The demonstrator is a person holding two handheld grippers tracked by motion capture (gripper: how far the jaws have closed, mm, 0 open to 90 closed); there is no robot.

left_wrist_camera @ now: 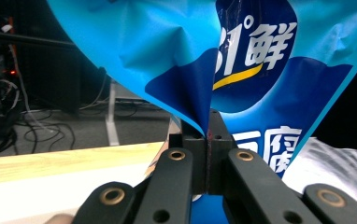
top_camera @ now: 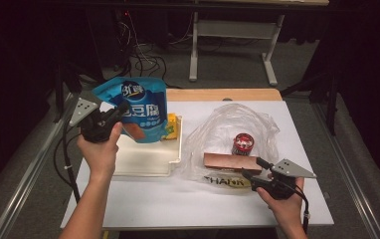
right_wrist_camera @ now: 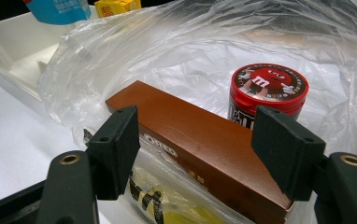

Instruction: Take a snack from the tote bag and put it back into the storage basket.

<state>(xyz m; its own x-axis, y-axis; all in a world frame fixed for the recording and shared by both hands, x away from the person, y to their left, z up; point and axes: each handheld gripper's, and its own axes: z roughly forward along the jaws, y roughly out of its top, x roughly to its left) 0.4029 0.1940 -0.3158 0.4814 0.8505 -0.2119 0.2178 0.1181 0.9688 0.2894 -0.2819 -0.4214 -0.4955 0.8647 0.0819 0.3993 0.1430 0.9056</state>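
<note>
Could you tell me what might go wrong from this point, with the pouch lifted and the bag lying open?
1. The left tool pinches only a crumpled edge of the blue snack pouch, held above the white tray; it could slip out and fall.
2. The clear plastic bag is limp, so its mouth may fold shut as the pouch goes in.
3. The right tool is open around the brown box; closing could snag the film or nudge the red M&M's tin.
</note>
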